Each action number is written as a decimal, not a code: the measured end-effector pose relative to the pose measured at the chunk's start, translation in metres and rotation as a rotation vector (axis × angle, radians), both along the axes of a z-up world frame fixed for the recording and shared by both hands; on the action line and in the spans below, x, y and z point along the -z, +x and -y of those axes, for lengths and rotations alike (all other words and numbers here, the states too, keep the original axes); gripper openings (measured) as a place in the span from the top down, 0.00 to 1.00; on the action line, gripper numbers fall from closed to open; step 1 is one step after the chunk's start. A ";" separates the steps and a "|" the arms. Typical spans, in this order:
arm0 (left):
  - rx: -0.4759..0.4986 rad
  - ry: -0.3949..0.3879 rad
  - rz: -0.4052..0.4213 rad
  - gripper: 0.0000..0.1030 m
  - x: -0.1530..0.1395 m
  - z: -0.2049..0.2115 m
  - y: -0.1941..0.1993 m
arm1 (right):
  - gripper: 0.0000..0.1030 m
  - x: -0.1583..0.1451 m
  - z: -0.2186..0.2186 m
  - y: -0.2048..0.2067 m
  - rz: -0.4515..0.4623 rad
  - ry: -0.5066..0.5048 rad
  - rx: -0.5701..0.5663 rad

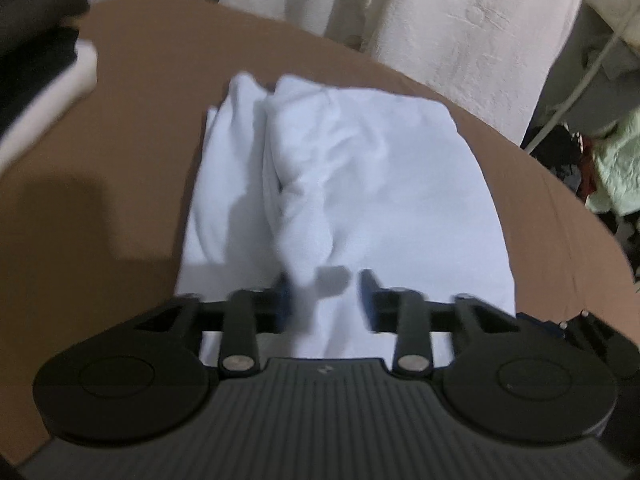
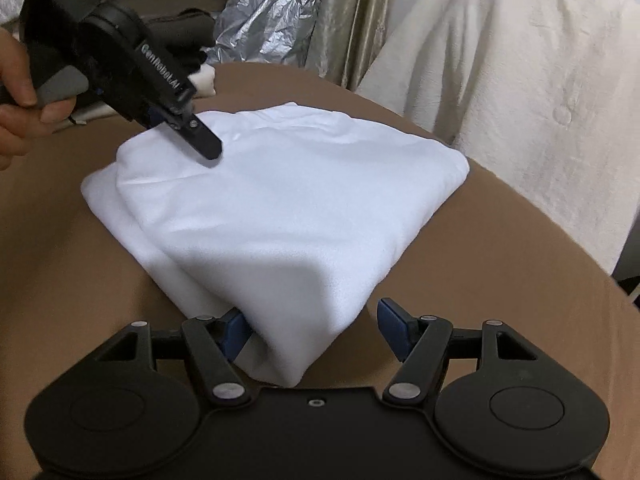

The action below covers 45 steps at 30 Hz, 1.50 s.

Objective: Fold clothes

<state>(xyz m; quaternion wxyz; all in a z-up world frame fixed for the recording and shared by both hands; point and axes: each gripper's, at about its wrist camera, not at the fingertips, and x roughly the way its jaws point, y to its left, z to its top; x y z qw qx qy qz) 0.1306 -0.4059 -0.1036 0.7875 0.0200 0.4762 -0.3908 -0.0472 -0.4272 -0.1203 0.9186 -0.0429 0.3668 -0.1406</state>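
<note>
The white garment (image 2: 280,208) lay folded into a compact bundle on the brown table (image 2: 500,280), needing only tidying, while both the left gripper (image 1: 326,296) and the right gripper (image 2: 312,328) stood released over its near edge.

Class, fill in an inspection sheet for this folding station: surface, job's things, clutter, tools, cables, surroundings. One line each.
Surface: brown table, bare around the cloth.
Job's things: white garment, folded into a thick bundle, ridge of bunched fabric on top.
Clutter: dark and white folded stack at the far left edge.
Tools: left tool open over the garment, nothing gripped; right tool open, the garment's near corner between its pads.
Cables: pale cord beyond the table, on the right.
Surroundings: cream blanket, silver foil sheet, a hand on the left tool.
</note>
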 end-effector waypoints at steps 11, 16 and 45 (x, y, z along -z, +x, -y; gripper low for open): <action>0.093 0.075 0.072 0.19 0.016 0.037 -0.012 | 0.29 0.000 0.008 0.000 0.004 0.058 0.015; 0.128 0.078 0.133 0.87 0.009 0.043 -0.011 | 0.25 0.006 0.027 0.008 0.040 0.169 0.041; 0.131 0.101 0.221 0.85 -0.013 -0.016 -0.014 | 0.82 -0.021 0.000 -0.025 0.063 0.178 -0.064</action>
